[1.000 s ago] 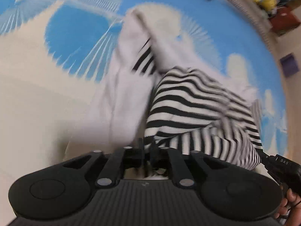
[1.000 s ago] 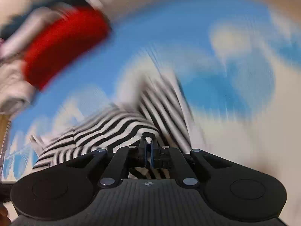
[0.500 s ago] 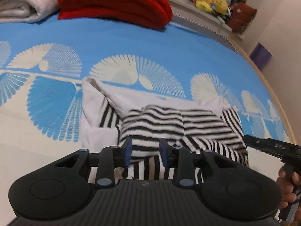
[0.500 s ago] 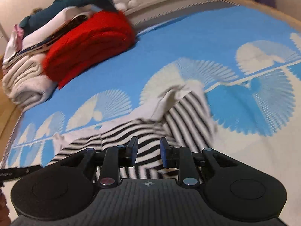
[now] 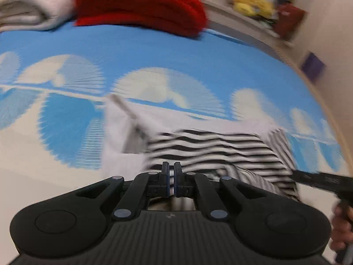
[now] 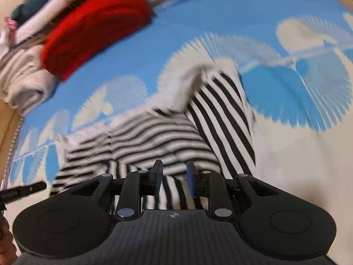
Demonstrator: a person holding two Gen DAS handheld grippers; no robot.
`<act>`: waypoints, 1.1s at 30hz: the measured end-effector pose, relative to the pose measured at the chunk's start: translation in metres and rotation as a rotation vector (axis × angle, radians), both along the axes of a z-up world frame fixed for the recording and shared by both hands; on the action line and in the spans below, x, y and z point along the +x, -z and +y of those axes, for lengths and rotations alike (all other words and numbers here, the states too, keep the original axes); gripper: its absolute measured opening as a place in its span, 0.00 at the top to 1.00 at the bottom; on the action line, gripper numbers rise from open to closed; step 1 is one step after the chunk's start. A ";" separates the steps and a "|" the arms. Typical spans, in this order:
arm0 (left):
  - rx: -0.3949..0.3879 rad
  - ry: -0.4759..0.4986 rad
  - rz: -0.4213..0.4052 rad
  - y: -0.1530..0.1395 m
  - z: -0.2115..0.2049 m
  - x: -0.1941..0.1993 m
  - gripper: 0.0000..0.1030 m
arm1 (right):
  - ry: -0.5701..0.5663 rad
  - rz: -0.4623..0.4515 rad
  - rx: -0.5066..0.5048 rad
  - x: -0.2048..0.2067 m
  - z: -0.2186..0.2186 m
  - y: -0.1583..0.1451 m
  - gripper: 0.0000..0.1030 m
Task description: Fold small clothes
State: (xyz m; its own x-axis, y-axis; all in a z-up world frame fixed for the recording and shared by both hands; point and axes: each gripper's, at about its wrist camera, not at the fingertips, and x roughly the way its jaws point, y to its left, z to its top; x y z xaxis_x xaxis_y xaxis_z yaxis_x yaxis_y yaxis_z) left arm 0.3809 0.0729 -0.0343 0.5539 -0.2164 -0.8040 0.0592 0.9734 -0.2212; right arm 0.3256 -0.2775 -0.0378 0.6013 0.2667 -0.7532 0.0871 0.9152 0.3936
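A small black-and-white striped garment [image 5: 216,148] with white parts lies partly folded on the blue and white patterned bed cover [image 5: 154,53]. It also shows in the right wrist view [image 6: 154,139]. My left gripper [image 5: 171,171] is shut with nothing between its pads, just above the garment's near edge. My right gripper [image 6: 174,172] is open, its pads [image 6: 157,176] apart over the striped cloth, holding nothing. The right gripper's tip shows at the right edge of the left wrist view [image 5: 320,180].
A folded red garment [image 5: 141,2] and folded white clothes [image 5: 30,6] lie at the far edge of the bed. A shelf with yellow soft toys [image 5: 253,2] runs behind. The red pile also shows in the right wrist view [image 6: 94,28].
My left gripper has closed from open. My right gripper stays open and has widened. Both have let go of the striped garment, which now lies folded on the cover.
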 end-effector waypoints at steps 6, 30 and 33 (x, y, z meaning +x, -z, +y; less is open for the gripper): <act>0.167 -0.035 0.263 0.057 0.003 0.007 0.97 | 0.038 0.185 -0.052 0.011 -0.007 0.032 0.78; 0.000 -0.038 -0.038 -0.079 0.060 -0.209 0.78 | 0.162 -0.138 -0.082 -0.209 -0.089 -0.102 0.75; -0.043 -0.082 0.007 -0.053 0.075 -0.255 0.78 | 0.177 -0.083 -0.086 -0.254 -0.094 -0.077 0.75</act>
